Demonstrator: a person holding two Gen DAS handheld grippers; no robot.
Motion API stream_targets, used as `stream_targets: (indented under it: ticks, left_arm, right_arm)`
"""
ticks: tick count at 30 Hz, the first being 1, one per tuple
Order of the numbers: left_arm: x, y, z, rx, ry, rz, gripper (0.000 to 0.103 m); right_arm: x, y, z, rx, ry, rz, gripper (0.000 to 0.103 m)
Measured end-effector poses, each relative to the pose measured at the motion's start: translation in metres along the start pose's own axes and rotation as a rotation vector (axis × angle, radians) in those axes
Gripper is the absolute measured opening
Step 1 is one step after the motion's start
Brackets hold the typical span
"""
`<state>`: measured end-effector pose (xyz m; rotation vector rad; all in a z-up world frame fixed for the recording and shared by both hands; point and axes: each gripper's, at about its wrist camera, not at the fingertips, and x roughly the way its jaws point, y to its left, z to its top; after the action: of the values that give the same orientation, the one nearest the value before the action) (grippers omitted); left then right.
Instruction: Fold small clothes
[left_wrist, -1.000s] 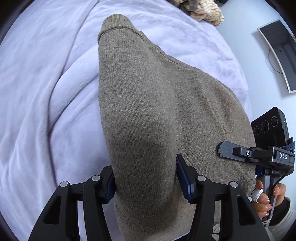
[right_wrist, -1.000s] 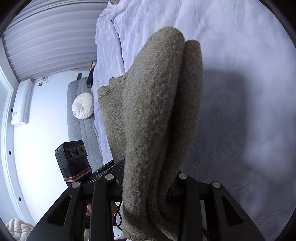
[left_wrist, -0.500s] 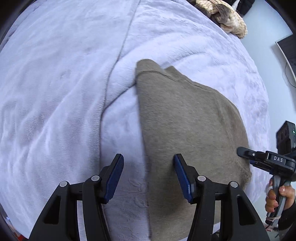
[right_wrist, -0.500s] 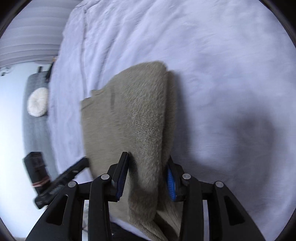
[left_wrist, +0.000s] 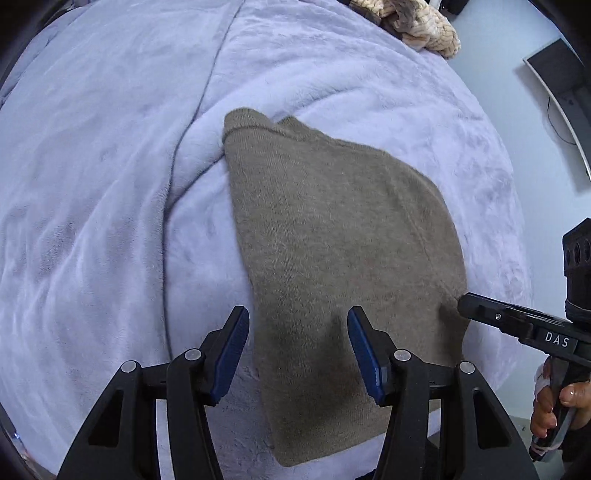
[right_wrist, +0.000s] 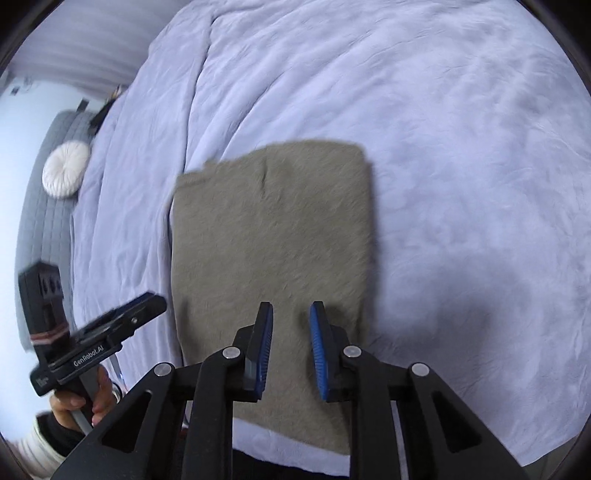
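A folded olive-brown knit garment (left_wrist: 332, 240) lies flat on the lilac bed cover (left_wrist: 92, 184), near the bed's front edge. It also shows in the right wrist view (right_wrist: 273, 229) as a neat rectangle. My left gripper (left_wrist: 295, 347) is open and empty, held above the garment's near left edge. My right gripper (right_wrist: 291, 336) is open with a narrower gap, empty, above the garment's near end. The right gripper also shows at the right of the left wrist view (left_wrist: 517, 325), and the left gripper at the left of the right wrist view (right_wrist: 107, 332).
A beige knitted item (left_wrist: 417, 26) lies at the bed's far edge. A dark monitor (left_wrist: 561, 74) stands by the wall. A grey headboard (right_wrist: 48, 221) with a round white cushion (right_wrist: 66, 173) is at the left. The bed's front edge (right_wrist: 295, 454) is close.
Both grippers let go of the garment and lifted back. The garment, held up one second ago, now lies flat and folded on the bed.
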<state>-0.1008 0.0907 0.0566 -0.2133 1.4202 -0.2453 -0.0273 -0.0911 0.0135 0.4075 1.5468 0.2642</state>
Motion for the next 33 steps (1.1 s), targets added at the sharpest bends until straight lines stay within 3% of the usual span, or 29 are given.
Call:
stream_targets:
  ticks: [4,7,12,23,24,26,27,29,30,31,33]
  left_arm:
    - [0.032,-0.007,-0.009,-0.010,0.062,0.021,0.058]
    - [0.030,-0.004,-0.011,-0.049,0.062,0.005,0.058]
    - [0.021,-0.014,-0.010,-0.004,0.052,0.055,0.058]
    - [-0.005,-0.012,-0.011,-0.015,0.047,0.089,0.058]
    - [-0.006,-0.011,-0.011,-0.018,0.047,0.098,0.059]
    - [-0.010,-0.009,-0.012,-0.025,0.041,0.129,0.081]
    - [-0.011,-0.009,-0.012,-0.027,0.030,0.142,0.085]
    - [-0.013,-0.009,-0.012,-0.021,0.024,0.154,0.085]
    - [-0.012,-0.008,-0.012,-0.022,0.031,0.160,0.085]
    - [-0.012,-0.006,-0.013,-0.025,0.037,0.163,0.085]
    - [-0.011,-0.003,-0.014,-0.037,0.044,0.166,0.085]
  right_arm:
    - [0.023,-0.014,-0.006,0.033,0.044,-0.067,0.013]
    - [0.026,-0.027,-0.006,0.079,0.059,-0.053,0.009]
    - [0.009,-0.020,-0.008,0.059,0.042,-0.047,0.012]
    - [-0.011,-0.010,-0.009,0.071,0.015,-0.083,0.013]
    - [-0.012,-0.009,-0.009,0.072,0.013,-0.085,0.013]
    - [-0.011,-0.004,-0.009,0.071,0.010,-0.099,0.014]
    - [-0.011,-0.003,-0.008,0.070,0.007,-0.110,0.018]
    - [-0.013,-0.001,-0.008,0.069,0.002,-0.122,0.039]
    - [-0.014,0.000,-0.008,0.069,-0.004,-0.130,0.058]
    - [-0.014,0.003,-0.008,0.066,-0.011,-0.135,0.065]
    - [-0.014,0.006,-0.007,0.059,-0.012,-0.146,0.065]
